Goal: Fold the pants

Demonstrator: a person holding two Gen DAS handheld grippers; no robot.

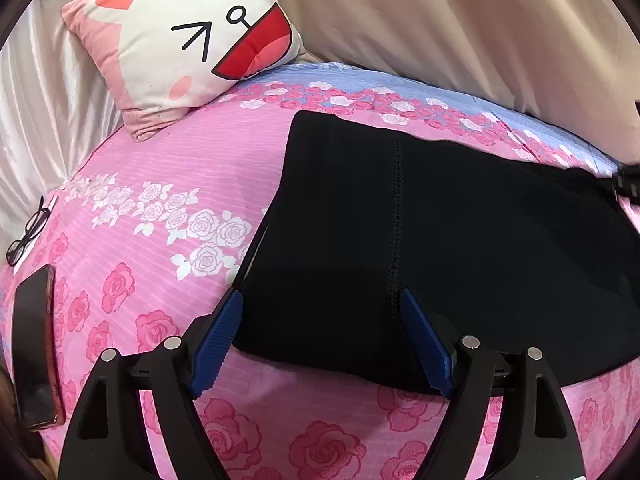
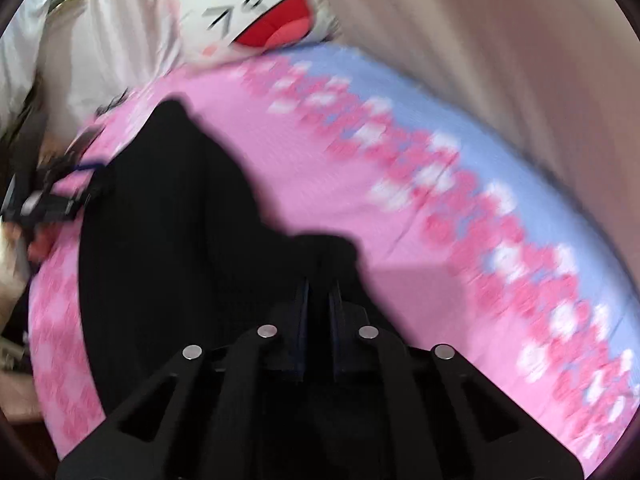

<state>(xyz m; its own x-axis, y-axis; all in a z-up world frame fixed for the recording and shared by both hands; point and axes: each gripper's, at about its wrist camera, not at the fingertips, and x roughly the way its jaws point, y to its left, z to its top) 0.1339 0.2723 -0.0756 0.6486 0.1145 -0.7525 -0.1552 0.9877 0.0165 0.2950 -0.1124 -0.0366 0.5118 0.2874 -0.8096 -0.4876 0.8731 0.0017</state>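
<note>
Black pants [image 1: 420, 240] lie on a pink rose-patterned bedspread [image 1: 160, 240], waist end near me in the left wrist view. My left gripper [image 1: 320, 300] is open, its blue fingers [image 1: 218, 340] standing either side of the near left corner of the pants, not closed on them. In the blurred right wrist view the pants [image 2: 168, 240] stretch away from me. My right gripper [image 2: 318, 284] is shut on a raised bunch of the black cloth and holds it above the bed. The right gripper also shows at the far right edge of the left wrist view [image 1: 628, 184].
A white and pink cat-face cushion [image 1: 180, 40] sits at the head of the bed. Glasses [image 1: 28, 232] and a phone [image 1: 36, 352] lie at the left edge. Beige curtain [image 1: 480, 20] hangs behind. The left gripper shows at the left of the right wrist view [image 2: 52, 196].
</note>
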